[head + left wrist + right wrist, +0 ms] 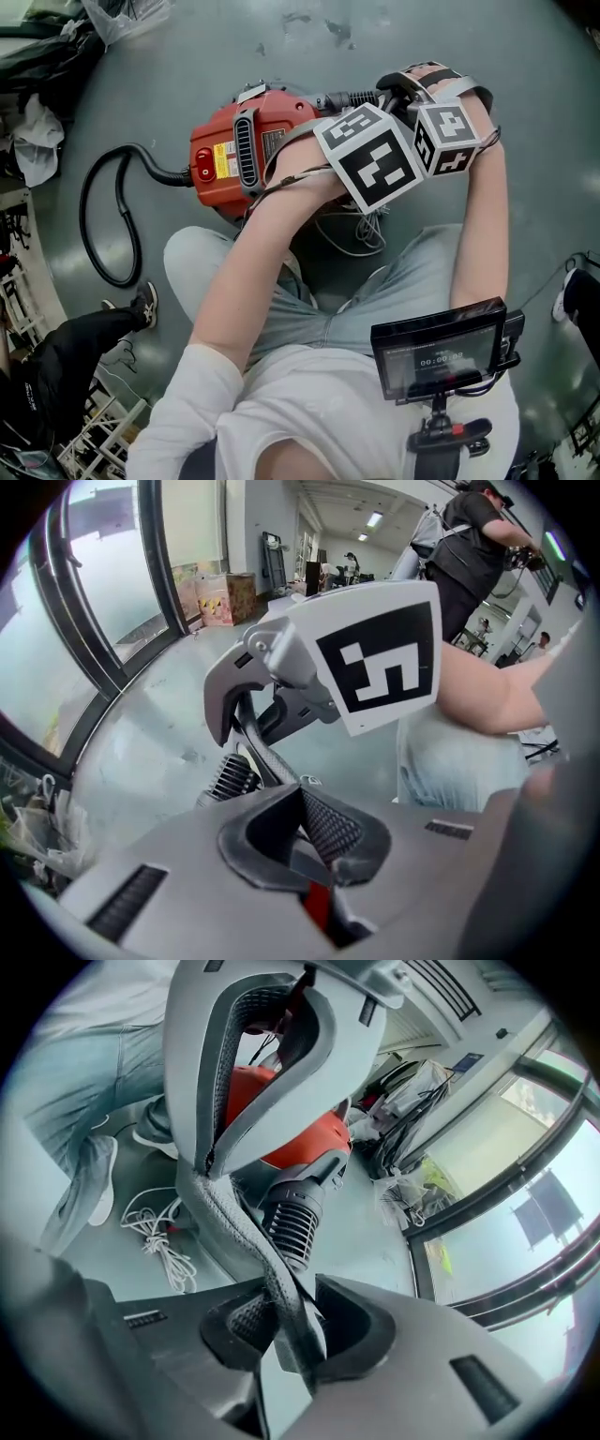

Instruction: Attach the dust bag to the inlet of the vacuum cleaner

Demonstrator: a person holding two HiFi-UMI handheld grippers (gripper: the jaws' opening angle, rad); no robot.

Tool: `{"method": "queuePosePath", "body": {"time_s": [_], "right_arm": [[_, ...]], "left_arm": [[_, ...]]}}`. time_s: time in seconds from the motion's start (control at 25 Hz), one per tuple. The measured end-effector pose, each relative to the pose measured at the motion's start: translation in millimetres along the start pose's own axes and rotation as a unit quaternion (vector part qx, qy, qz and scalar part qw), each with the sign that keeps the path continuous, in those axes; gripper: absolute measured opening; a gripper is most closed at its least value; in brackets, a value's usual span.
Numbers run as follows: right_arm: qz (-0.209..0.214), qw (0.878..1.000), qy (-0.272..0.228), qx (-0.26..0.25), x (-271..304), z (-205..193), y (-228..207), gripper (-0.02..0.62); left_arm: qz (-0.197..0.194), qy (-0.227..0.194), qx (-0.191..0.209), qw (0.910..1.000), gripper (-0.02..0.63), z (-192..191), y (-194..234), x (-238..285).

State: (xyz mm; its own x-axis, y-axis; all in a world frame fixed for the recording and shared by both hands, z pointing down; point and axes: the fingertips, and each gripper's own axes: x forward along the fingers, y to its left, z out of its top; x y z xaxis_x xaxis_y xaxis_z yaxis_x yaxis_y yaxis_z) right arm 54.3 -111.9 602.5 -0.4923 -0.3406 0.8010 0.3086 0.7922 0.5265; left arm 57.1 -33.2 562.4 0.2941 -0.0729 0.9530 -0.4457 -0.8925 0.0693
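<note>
You had the left gripper (298,806) and right gripper (281,1321) both clamped on what looked like the dust bag's grey band (239,1234). It was not yet on the ribbed inlet (289,1224) of the vacuum cleaner (230,159) at your 11 o'clock.

Vacuum cleaner (214,187) in head view, its far end behind left forearm (272,234) and marker cubes (373,157).

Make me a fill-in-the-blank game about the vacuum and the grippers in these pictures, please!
1. The vacuum cleaner has a ____ body.
2. Its black hose loops out at the ____ of the head view.
3. The right gripper is ____ on a grey strap.
4. The bundled cord in the right gripper view is ____.

Missing words: red; left; shut; white.
</note>
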Motion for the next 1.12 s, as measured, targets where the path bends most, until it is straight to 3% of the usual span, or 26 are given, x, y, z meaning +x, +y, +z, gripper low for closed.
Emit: {"method": "queuePosePath", "body": {"time_s": [0.16,0.24,0.28,0.4,0.56,0.64,0.76,0.8,0.88,0.92,0.96,1.08,1.12], "right_arm": [[0.000,0.999,-0.002,0.035,2.3,-1.5,-4.2,0.073],[-0.012,0.998,-0.009,0.069,2.0,-5.6,-7.7,0.149],[-0.014,0.996,-0.012,0.083,1.3,-8.1,-7.7,0.158],[-0.015,0.993,-0.016,0.119,-6.9,-20.0,-5.5,0.158],[-0.052,0.980,-0.042,0.188,-26.4,-39.3,-9.9,0.158],[-0.052,0.957,-0.086,0.274,-41.4,-48.5,-10.2,0.158],[0.019,0.889,-0.142,0.436,-61.9,-62.0,17.1,0.156],[0.031,0.872,-0.154,0.463,-60.2,-61.1,28.0,0.156],[0.016,0.855,-0.169,0.490,-44.3,-56.2,45.3,0.157],[-0.003,0.857,-0.163,0.489,-36.4,-57.1,51.8,0.158],[-0.031,0.869,-0.145,0.472,-33.7,-62.7,55.0,0.158],[-0.138,0.919,-0.070,0.364,-55.8,-86.6,39.8,0.156],[-0.140,0.930,-0.056,0.335,-60.8,-86.1,38.8,0.156]], "left_arm": [[-0.007,0.009,-0.004,0.9999,0.006,0.1,4.6,-0.3],[-0.014,0.010,-0.009,0.9998,0.006,0.8,5.4,1.2],[-0.018,0.010,-0.013,0.9997,0.006,0.7,6.1,1.6],[-0.029,0.009,-0.024,0.9992,0.005,-0.4,11.5,0.6],[-0.041,-0.004,-0.012,0.9991,0.005,10.4,15.4,-2.6],[-0.040,-0.004,-0.012,0.9991,0.005,14.1,16.5,-6.2],[-0.034,0.016,-0.023,0.9990,0.005,7.1,16.9,-5.3],[-0.032,0.019,-0.022,0.9991,0.005,5.1,17.8,-3.0],[-0.029,0.017,-0.016,0.9993,0.005,2.0,20.6,2.0],[-0.029,0.015,-0.013,0.9994,0.005,1.0,21.7,3.7],[-0.030,0.015,-0.011,0.9994,0.005,0.0,21.7,4.5],[-0.033,0.014,-0.006,0.9993,0.005,1.3,19.8,5.1],[-0.034,0.012,-0.006,0.9993,0.003,2.1,19.8,4.8]]}}
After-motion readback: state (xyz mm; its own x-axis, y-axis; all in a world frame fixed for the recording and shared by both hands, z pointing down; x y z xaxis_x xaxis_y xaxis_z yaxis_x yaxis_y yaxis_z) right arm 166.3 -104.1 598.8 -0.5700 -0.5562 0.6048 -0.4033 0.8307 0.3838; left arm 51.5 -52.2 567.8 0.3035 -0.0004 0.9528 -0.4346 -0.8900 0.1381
